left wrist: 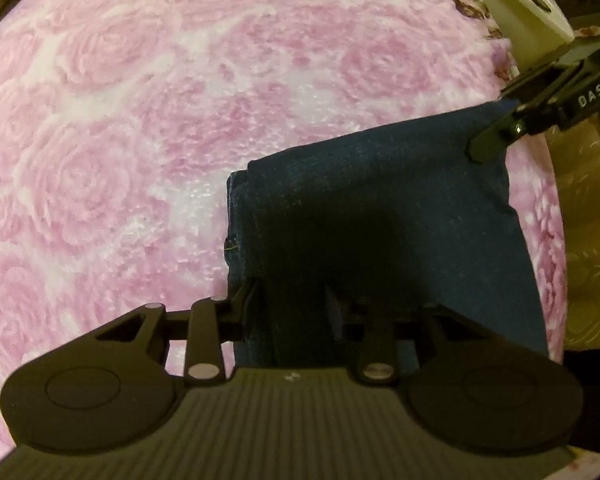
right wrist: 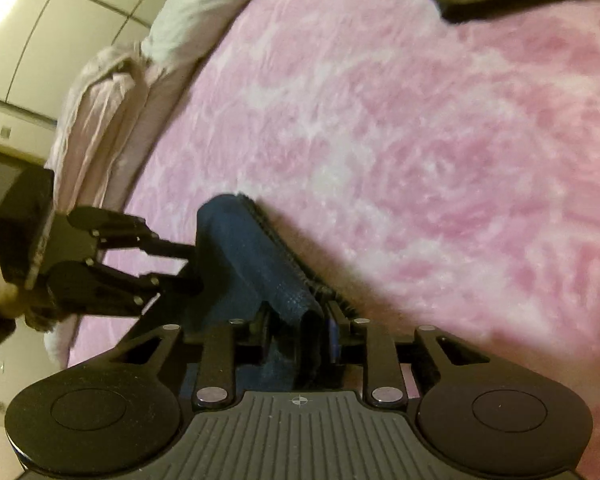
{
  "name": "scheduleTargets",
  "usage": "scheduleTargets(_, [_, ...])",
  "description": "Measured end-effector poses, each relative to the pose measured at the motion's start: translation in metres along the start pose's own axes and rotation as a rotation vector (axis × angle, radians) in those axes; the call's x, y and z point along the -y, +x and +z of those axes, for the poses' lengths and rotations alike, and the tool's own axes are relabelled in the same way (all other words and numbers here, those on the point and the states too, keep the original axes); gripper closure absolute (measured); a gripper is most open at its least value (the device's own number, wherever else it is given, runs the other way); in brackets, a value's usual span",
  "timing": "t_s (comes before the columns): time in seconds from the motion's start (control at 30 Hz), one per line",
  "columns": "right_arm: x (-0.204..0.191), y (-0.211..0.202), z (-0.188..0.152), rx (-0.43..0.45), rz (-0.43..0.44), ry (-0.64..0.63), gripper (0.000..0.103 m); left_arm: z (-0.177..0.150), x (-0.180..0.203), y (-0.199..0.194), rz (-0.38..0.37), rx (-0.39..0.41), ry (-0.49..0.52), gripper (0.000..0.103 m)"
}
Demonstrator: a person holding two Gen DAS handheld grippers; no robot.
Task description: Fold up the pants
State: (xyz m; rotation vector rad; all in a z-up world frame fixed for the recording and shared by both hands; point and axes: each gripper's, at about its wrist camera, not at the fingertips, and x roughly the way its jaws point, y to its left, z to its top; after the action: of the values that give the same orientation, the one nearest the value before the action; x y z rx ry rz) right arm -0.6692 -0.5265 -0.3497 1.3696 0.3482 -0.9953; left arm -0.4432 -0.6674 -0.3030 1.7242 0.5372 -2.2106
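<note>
One pair of dark jeans (left wrist: 380,220) hangs between two tongs: left gripper (left wrist: 292,304) and right gripper (right wrist: 300,320) each clamp an edge; open pink blanket (left wrist: 140,120) lies ahead.

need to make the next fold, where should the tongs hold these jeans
Grip the jeans at the two near corners of the folded stack, coming in flat from the bed's near side: edges there are layered and thin. Left tongs and right tongs already pinch them.

Right gripper (right wrist: 300,332) is clamping a bunched fold of dark blue pants (right wrist: 252,256) over the pink blanket (right wrist: 420,160). Left gripper (right wrist: 188,264) is pinching the pants near the blanket's left edge.
</note>
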Motion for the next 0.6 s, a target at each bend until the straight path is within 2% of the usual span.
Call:
scheduleTargets(0.1, [0.003,0.011,-0.006,0.0,-0.053,-0.006,0.08,-0.001,0.0,0.008,0.014,0.007,-0.01,0.069])
scheduleTargets(0.2, [0.015,0.014,-0.006,0.011,-0.06,0.094,0.066,-0.004,0.001,-0.004,0.042,0.026,-0.045,0.069])
scheduleTargets(0.27, [0.009,0.006,-0.009,0.035,-0.113,0.07,0.062,-0.011,0.003,-0.017,0.08,0.038,-0.065,0.072])
scheduleTargets(0.4, [-0.019,-0.027,-0.02,0.122,-0.244,0.042,0.062,-0.043,0.005,-0.062,0.135,0.086,-0.146,0.074])
scheduleTargets(0.6, [-0.083,-0.068,-0.048,0.194,-0.293,-0.058,0.061,-0.108,0.03,-0.125,0.176,0.181,-0.335,0.074])
